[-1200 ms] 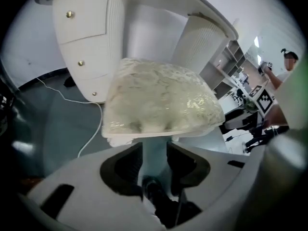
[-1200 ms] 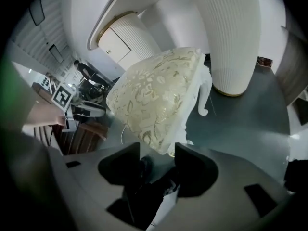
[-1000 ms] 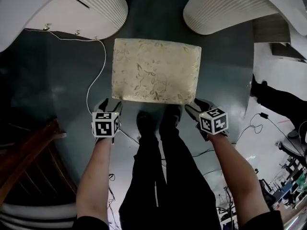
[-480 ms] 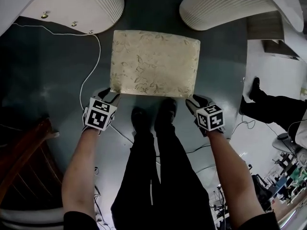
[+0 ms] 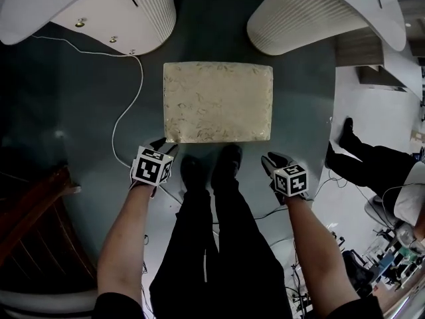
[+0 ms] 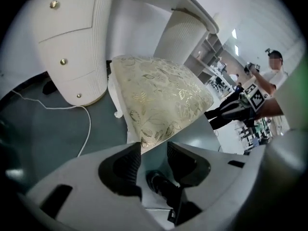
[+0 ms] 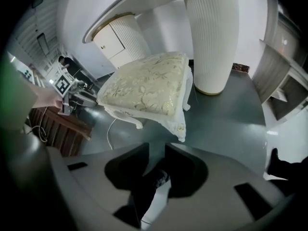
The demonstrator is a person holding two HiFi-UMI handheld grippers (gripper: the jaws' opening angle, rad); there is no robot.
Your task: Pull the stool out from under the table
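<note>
To the left of the stool (image 5: 218,102), a white cable (image 5: 114,138) trails over the dark floor (image 5: 60,98) from the left table pedestal (image 5: 143,8), which stands beyond the stool's far left corner. The left gripper (image 5: 161,146) hangs just off the near left corner. Its jaws stand apart and have just been opening slightly. I see nothing between them, as the cushion corner lies past their tips. The stool rests on the near side of both pedestals, directly ahead of the person's shoes (image 5: 211,168), so I judge the pull complete. The right gripper (image 5: 275,159) sits off the near right corner, clear of the cushion. Its jaws have just been closing on nothing and a narrow gap remains. The right table pedestal (image 5: 305,15) stands beyond the far right corner. Both tongs flank the near edge, probably because that edge gave the pulling purchase.
</note>
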